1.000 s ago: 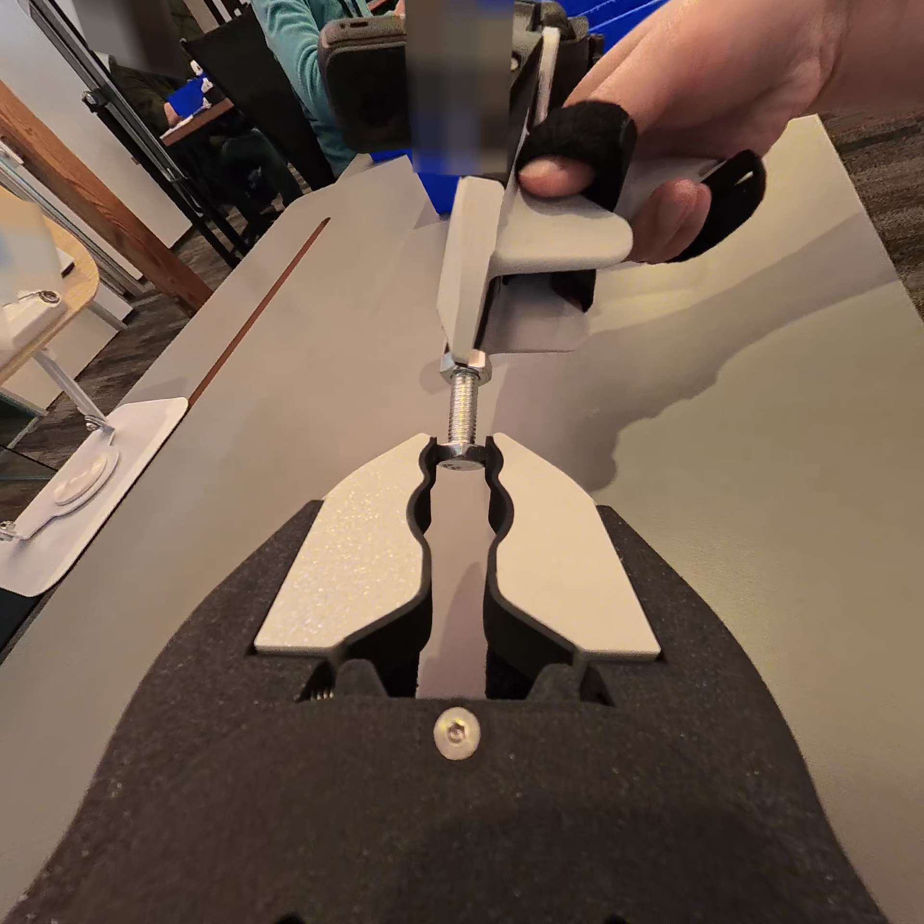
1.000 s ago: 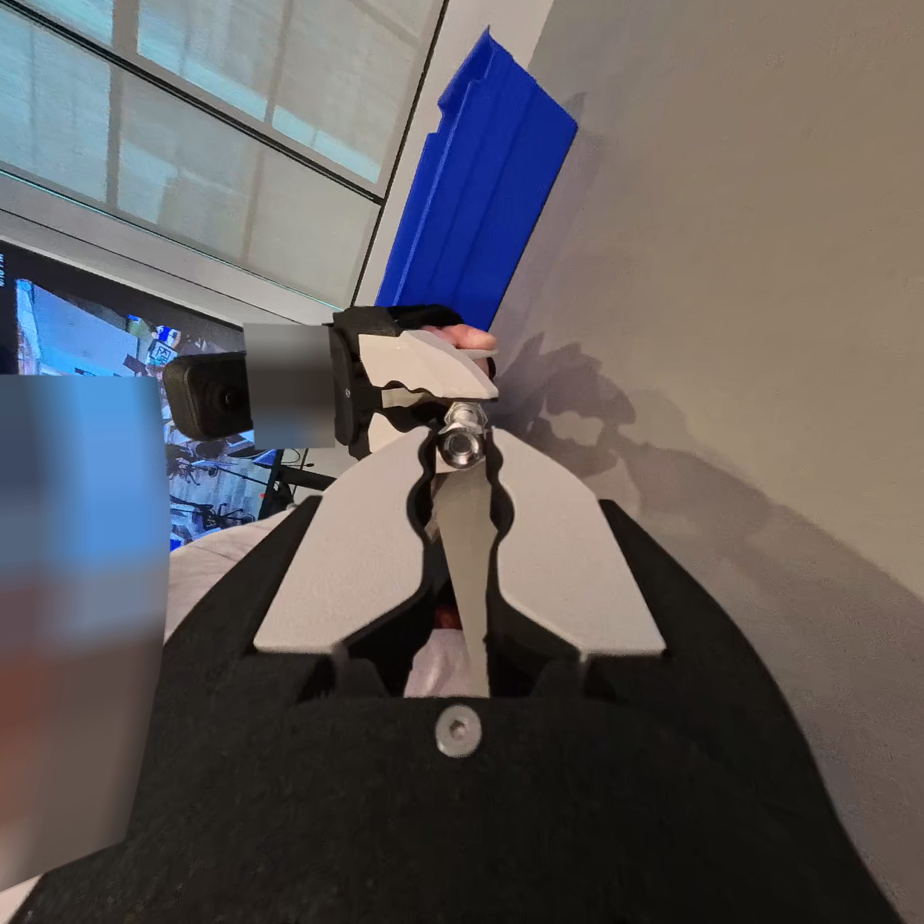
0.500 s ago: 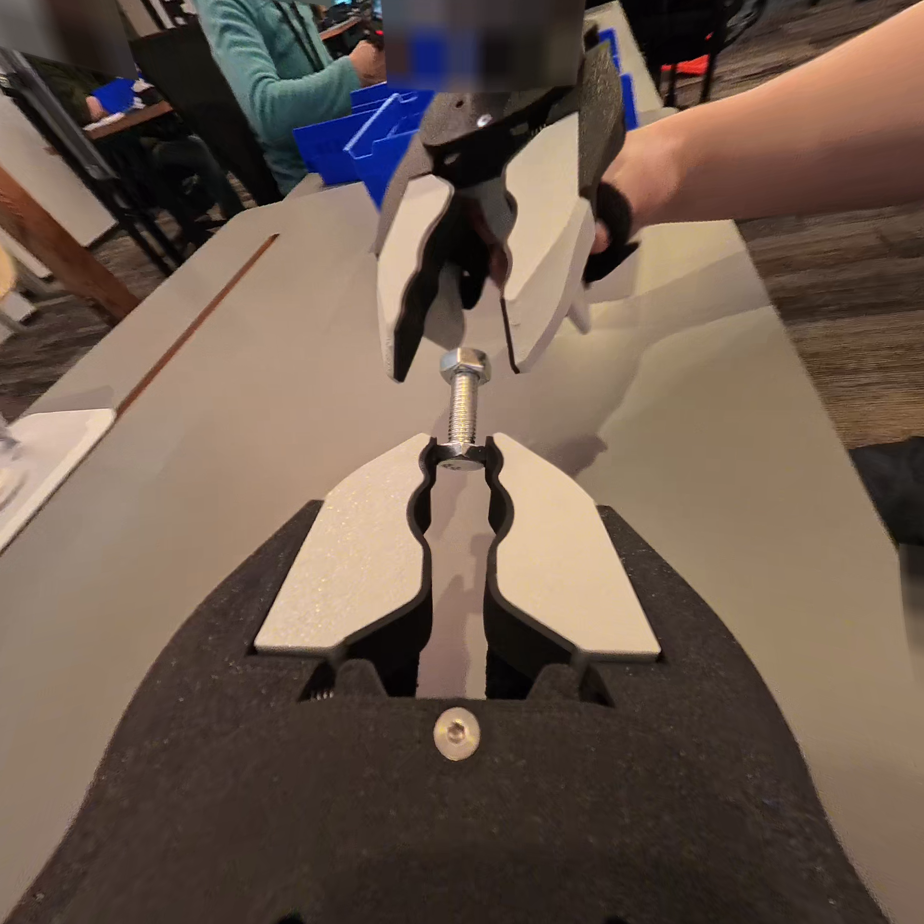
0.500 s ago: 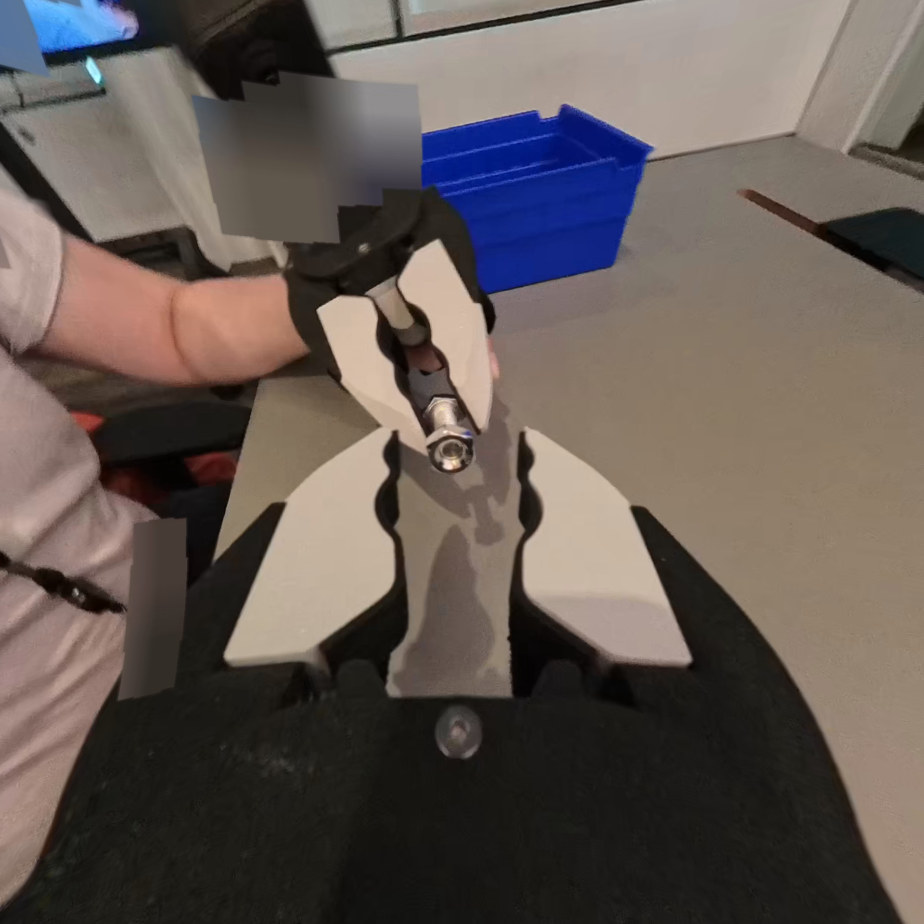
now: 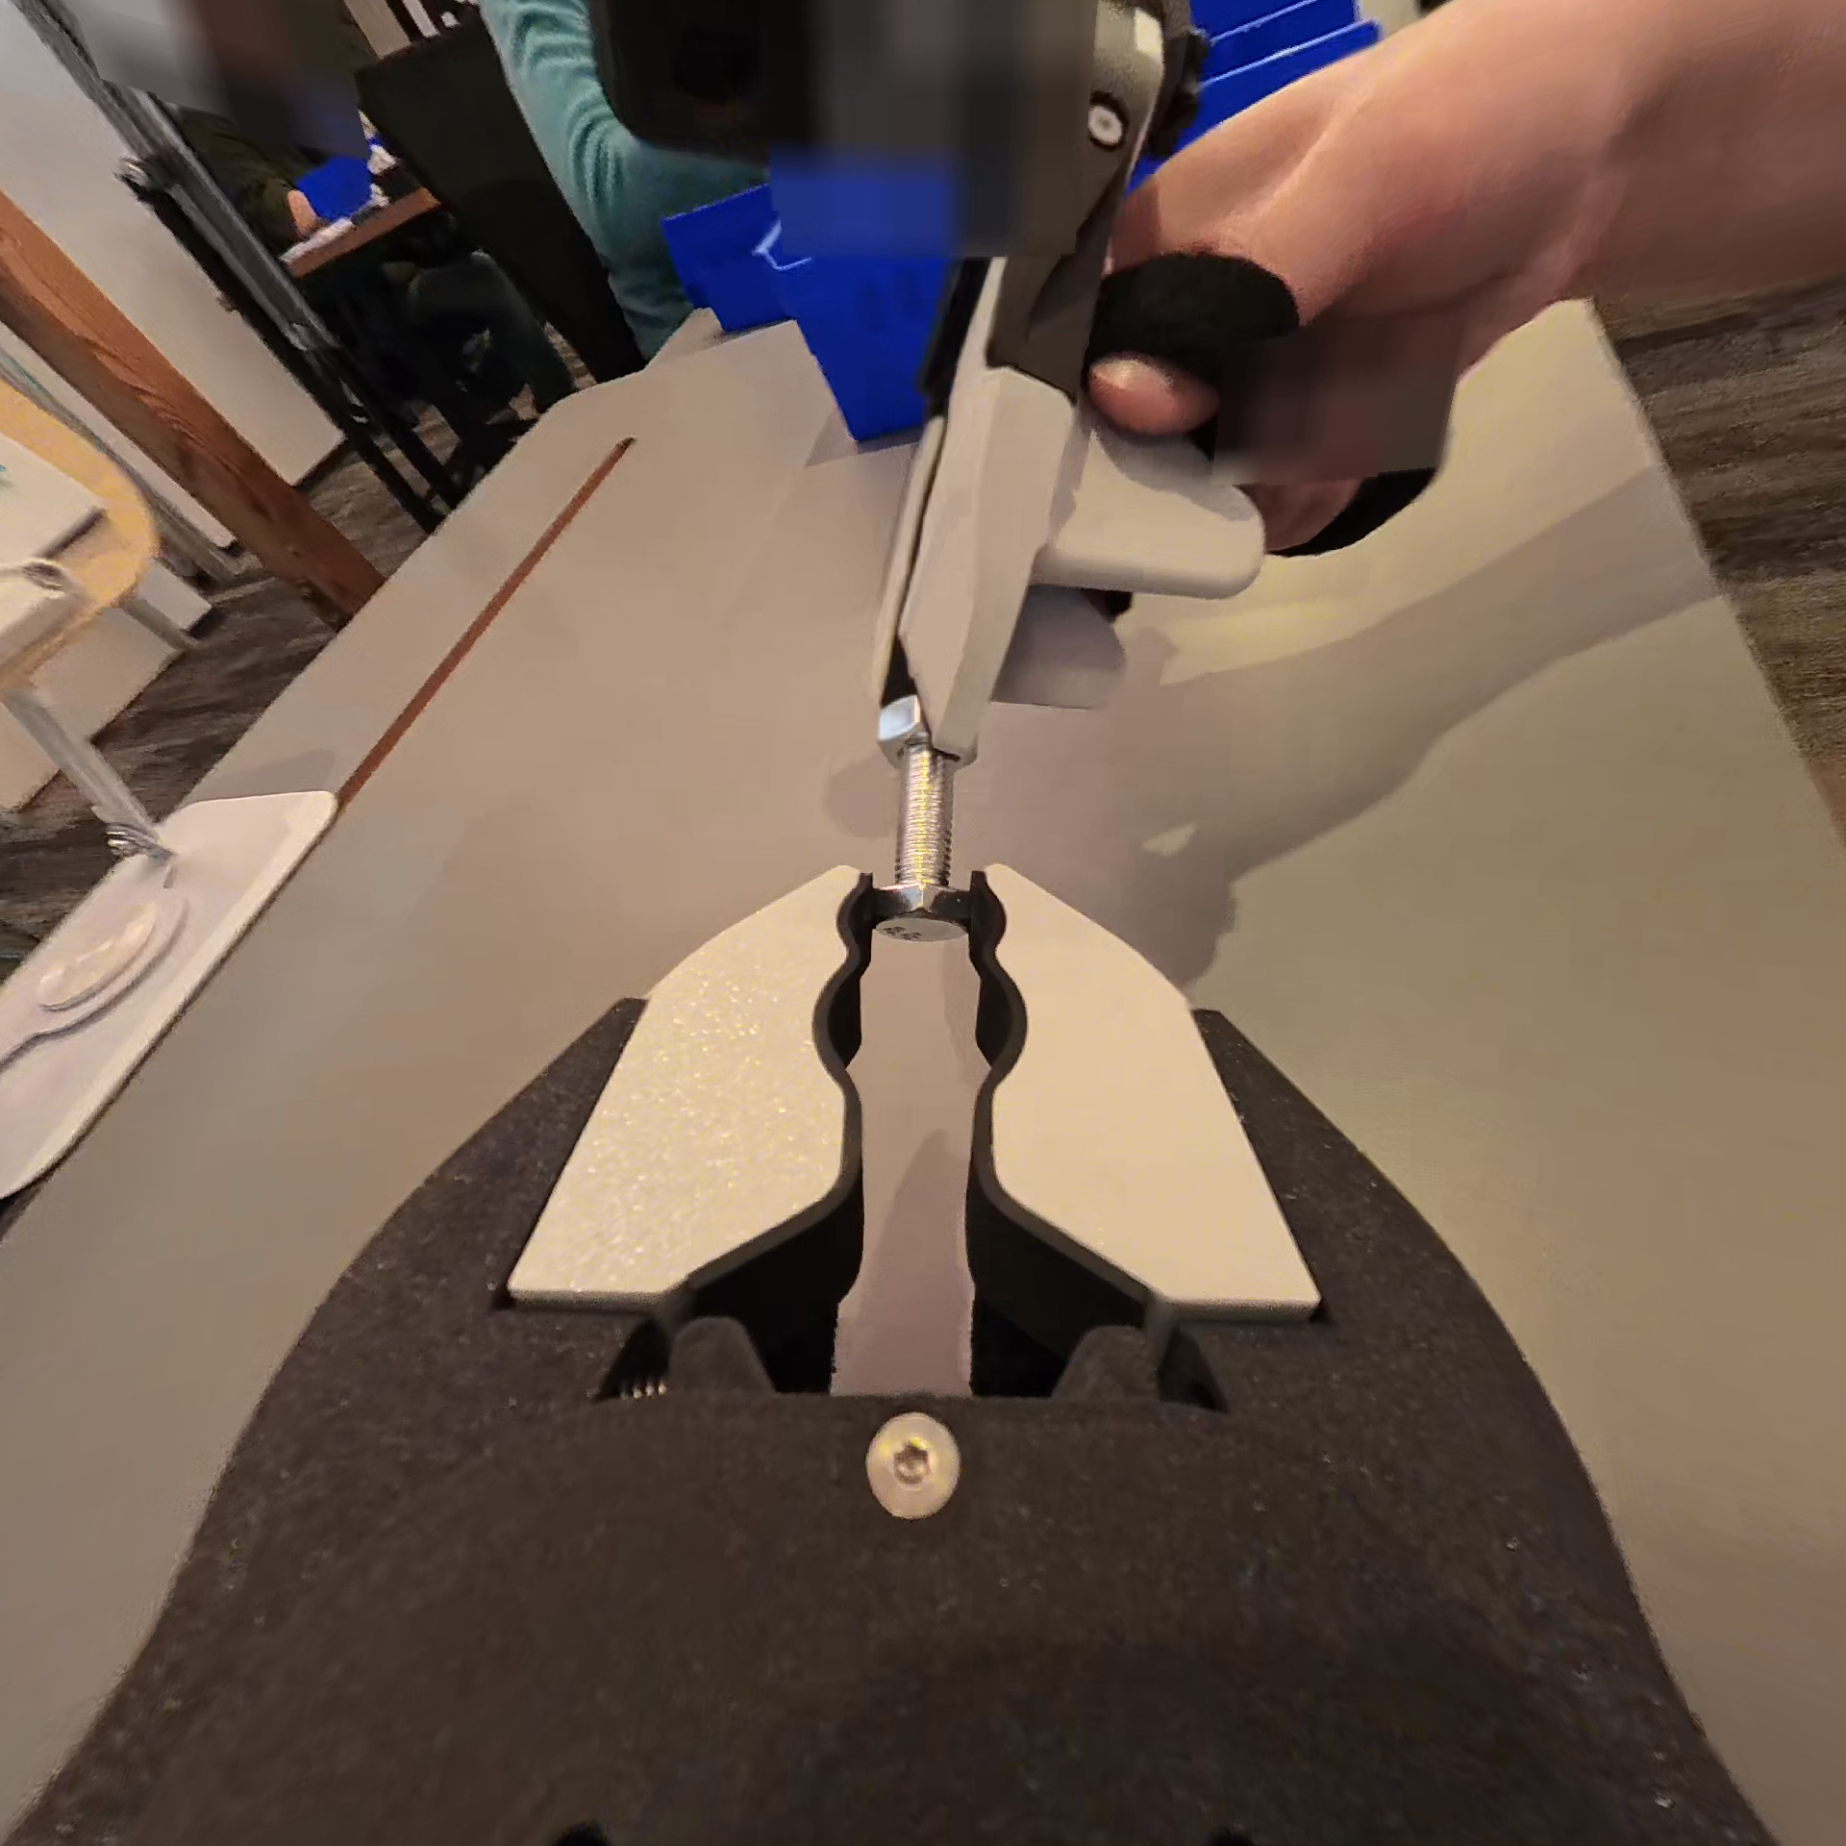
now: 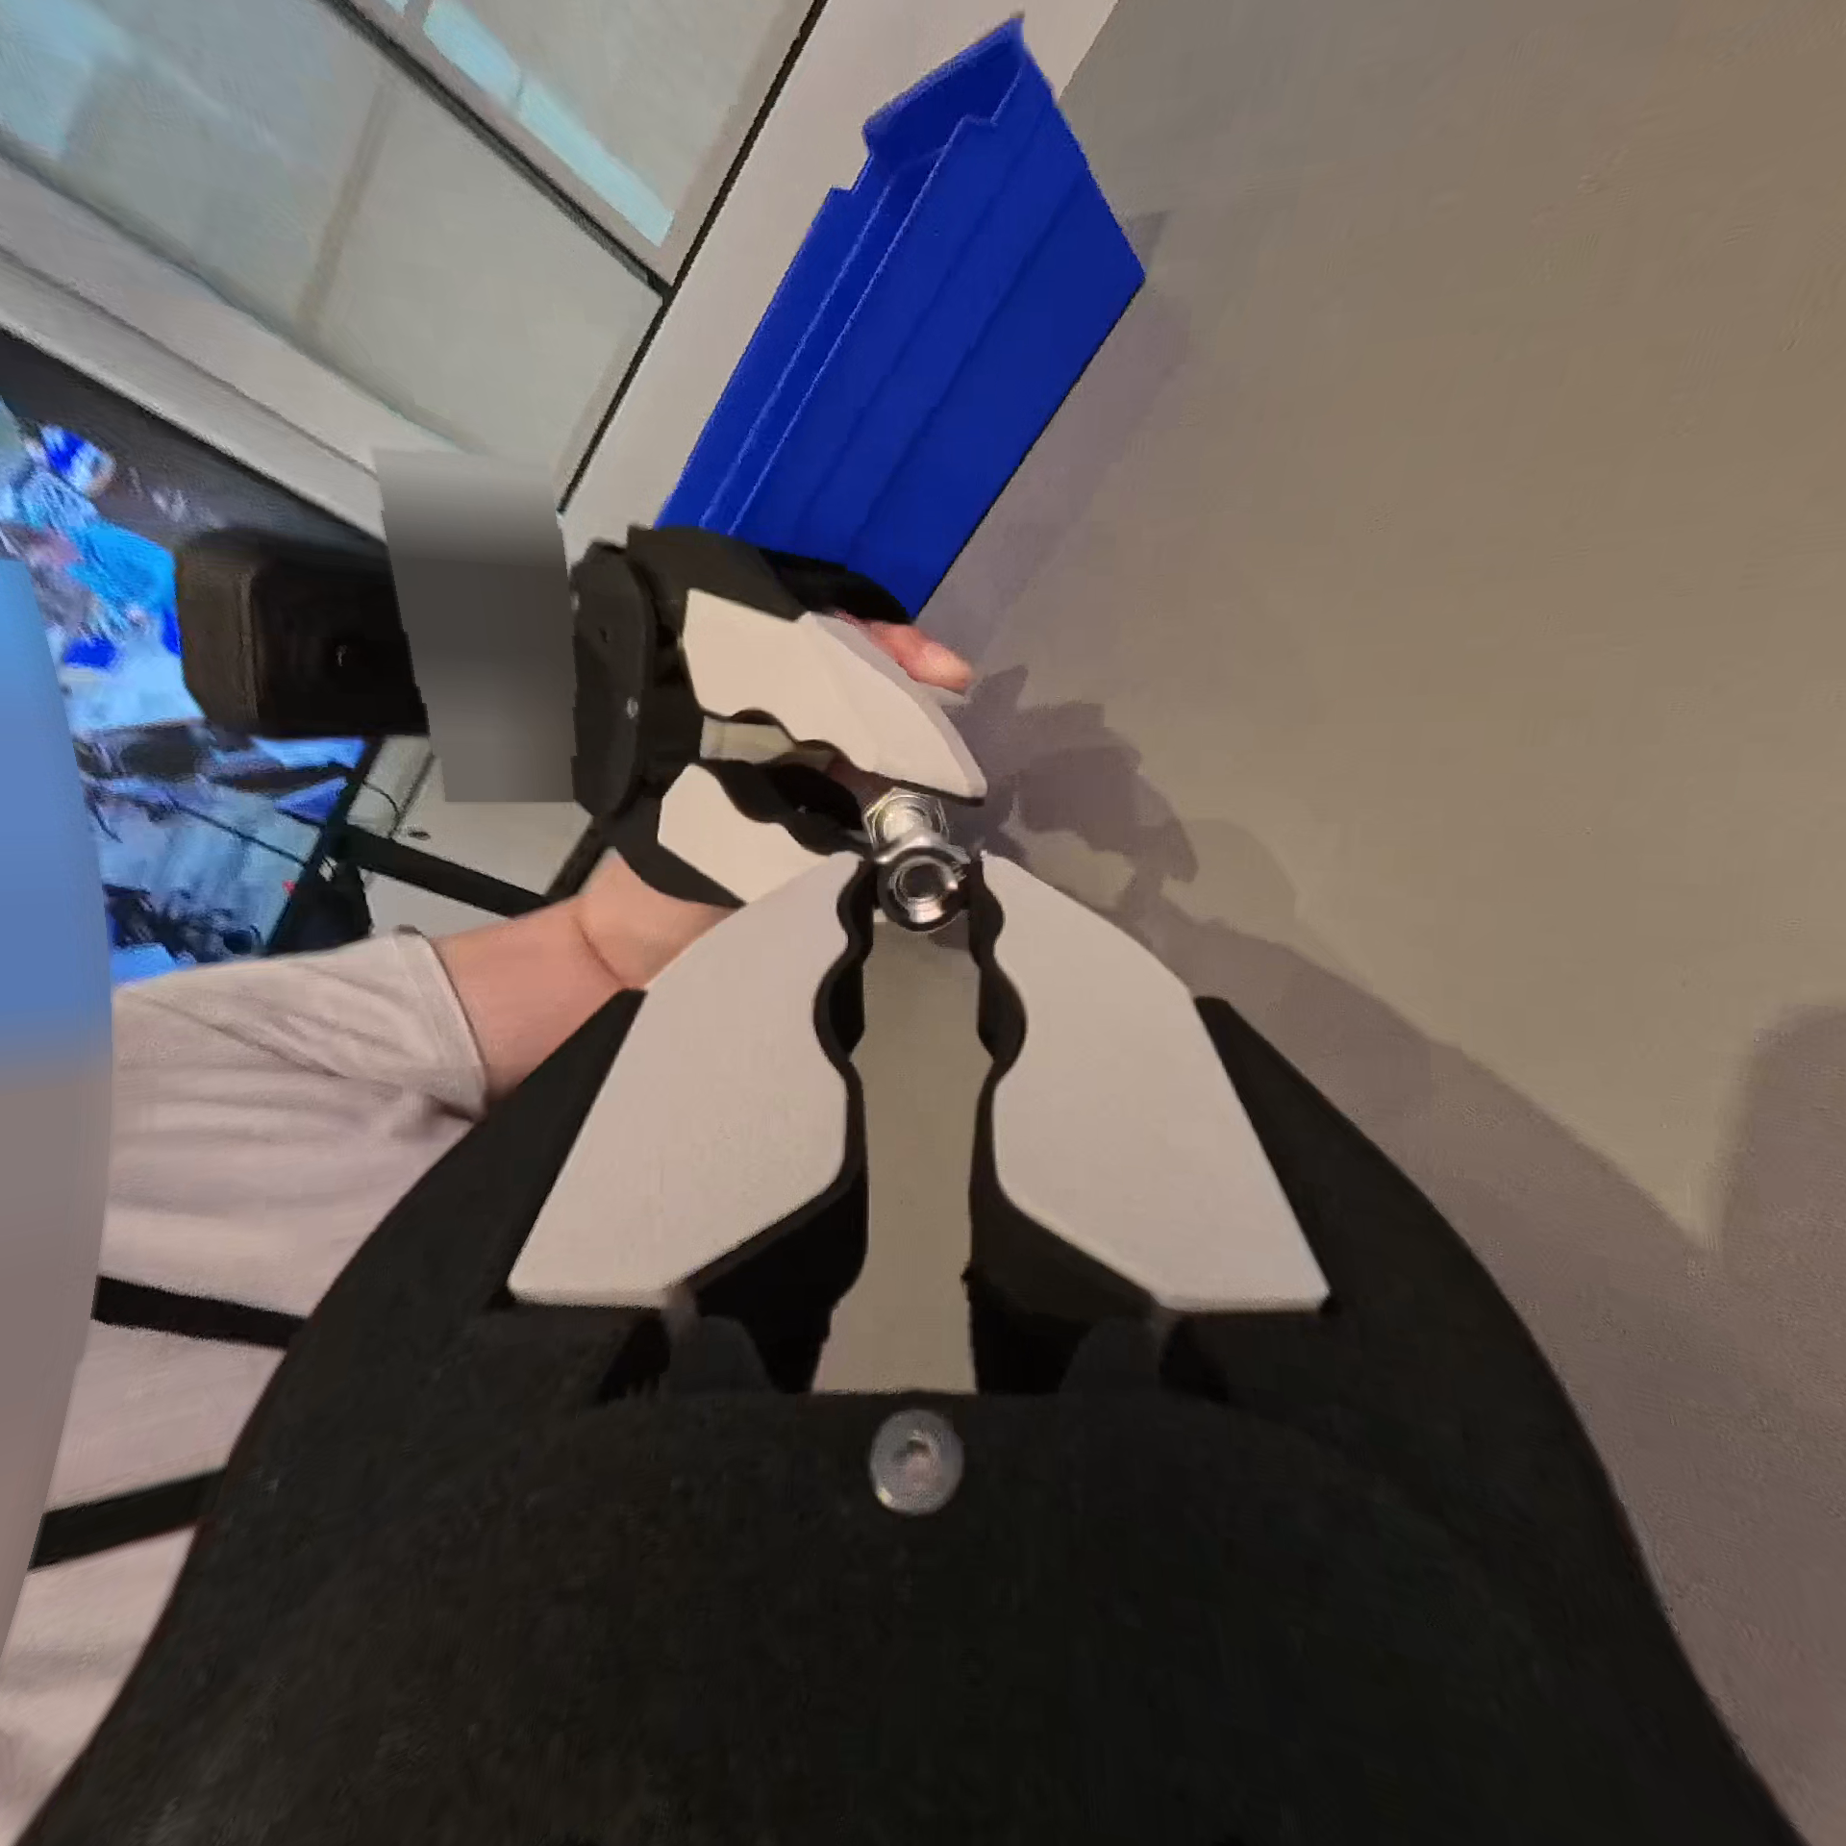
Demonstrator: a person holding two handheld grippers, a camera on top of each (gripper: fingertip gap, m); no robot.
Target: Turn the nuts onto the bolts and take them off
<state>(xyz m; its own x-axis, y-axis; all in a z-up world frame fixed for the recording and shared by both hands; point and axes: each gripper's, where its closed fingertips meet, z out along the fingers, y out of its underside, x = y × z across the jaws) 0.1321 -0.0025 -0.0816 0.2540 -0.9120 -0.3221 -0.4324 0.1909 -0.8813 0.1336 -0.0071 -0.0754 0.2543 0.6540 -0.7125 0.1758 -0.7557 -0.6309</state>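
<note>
Your left hand-held gripper [image 5: 919, 899] clamps the hexagonal head of a steel bolt [image 5: 924, 814], holding it in the air above the grey desk [image 5: 1448, 999], well in from its edges, threaded shank pointing away from you. Your right hand-held gripper [image 5: 924, 734] comes in from the far side and is closed on the nut [image 5: 902, 721] at the shank's tip — in its own view, the nut [image 6: 914, 879] sits pinched between its two pale fingertips, with the left hand-held gripper [image 6: 899, 799] facing it beyond. A blue bin [image 6: 899, 330] stands at the desk's far edge.

Both parts look small, rigid and smooth — light to carry, yet slick metal likely to slip if gripped on the corners. Take the nut across two opposite flats, and keep the bolt held by its head so the threads stay free. By the look of it the nut is only just on the end of the thread, so twist gently and in line to avoid cross-threading or dropping it
</note>
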